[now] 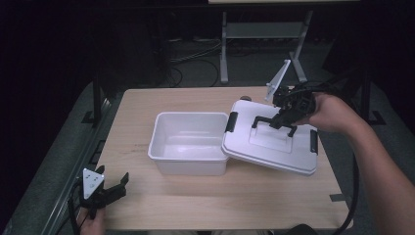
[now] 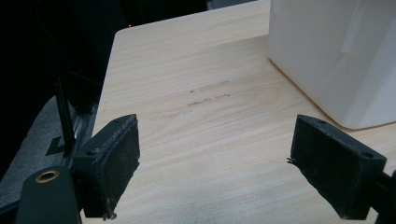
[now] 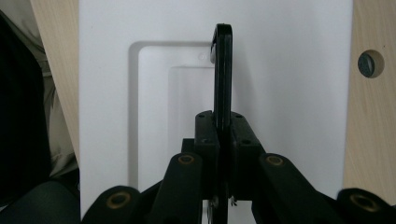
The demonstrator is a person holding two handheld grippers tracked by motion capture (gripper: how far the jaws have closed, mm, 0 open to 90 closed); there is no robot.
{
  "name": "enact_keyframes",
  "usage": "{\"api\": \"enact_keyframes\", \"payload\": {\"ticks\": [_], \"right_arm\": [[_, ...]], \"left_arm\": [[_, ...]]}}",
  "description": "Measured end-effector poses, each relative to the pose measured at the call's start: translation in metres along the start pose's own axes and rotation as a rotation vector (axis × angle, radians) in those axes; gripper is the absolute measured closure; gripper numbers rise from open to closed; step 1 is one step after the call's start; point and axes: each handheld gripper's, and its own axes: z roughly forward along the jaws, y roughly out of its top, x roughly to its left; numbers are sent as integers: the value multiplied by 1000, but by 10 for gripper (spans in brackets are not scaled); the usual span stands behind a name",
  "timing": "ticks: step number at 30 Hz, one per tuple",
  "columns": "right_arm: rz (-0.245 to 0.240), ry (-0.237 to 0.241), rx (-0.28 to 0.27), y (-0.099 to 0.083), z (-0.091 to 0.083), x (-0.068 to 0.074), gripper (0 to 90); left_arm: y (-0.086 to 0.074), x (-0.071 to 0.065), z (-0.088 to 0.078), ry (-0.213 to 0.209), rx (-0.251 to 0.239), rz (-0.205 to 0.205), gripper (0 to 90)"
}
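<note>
Presently: one white tub [image 1: 188,142] at table [image 1: 220,205] centre, one white lid [image 1: 271,144] at its 3 o'clock, tilted on the rim. Two grippers: right gripper [image 1: 284,120] pinching the lid's single black handle [image 3: 222,70]; left gripper [image 1: 110,191], jaws spread, at 7 o'clock.

Right tongs [image 1: 283,119] grip the handle [image 1: 274,122] of white lid [image 1: 264,147] — tilted against open bin [image 1: 191,142].
</note>
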Motion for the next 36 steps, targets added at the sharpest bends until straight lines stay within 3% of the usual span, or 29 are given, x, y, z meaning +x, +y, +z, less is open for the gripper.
{"api": "enact_keyframes", "payload": {"ticks": [17,36], "right_arm": [[-85,18,-6,45,12,4,840],[-126,37,-11,82,20,8,841]], "left_arm": [[0,-1,0,-5,4,9,150],[0,-1,0,-8,0,0,150]]}}
